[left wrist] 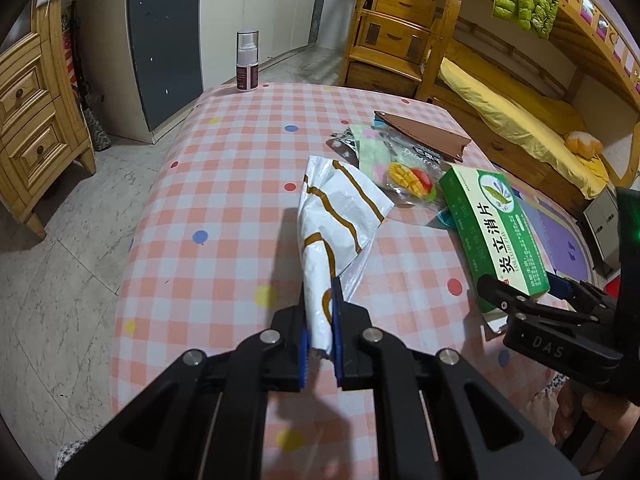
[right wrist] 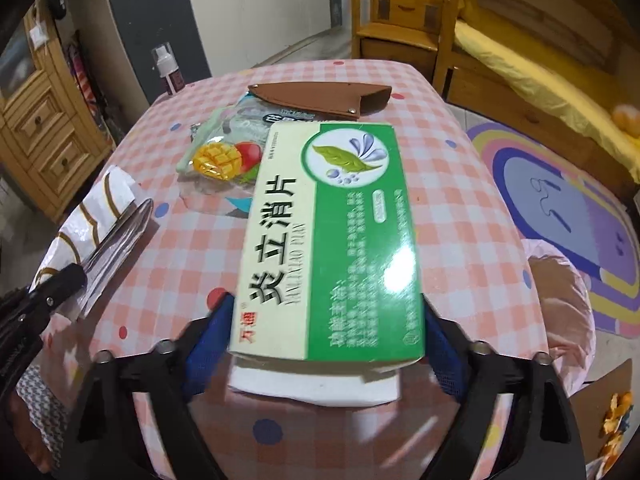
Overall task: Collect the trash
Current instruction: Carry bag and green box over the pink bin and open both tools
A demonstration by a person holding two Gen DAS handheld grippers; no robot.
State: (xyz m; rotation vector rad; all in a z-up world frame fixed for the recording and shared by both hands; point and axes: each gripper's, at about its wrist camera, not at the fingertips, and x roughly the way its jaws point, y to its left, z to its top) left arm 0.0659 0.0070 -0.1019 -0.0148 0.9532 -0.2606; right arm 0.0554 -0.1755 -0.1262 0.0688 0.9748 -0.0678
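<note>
- The spray bottle (left wrist: 247, 60) stood at the far left edge of the table (left wrist: 224, 208), well apart from the trash; a wide swing could have knocked it down.
- The left gripper (left wrist: 320, 316) was closed narrowly on the near end of the white wrapper (left wrist: 340, 216). The thin film could have slipped out or torn.
- The mango packet (right wrist: 224, 152) lay on the table beside the brown sheath (right wrist: 320, 98).
- The right gripper (right wrist: 328, 320) squeezed the near end of the green medicine box (right wrist: 332, 232) between wide-set fingers. The box's far part could have swept the packet, and its white flap hung loose.
</note>
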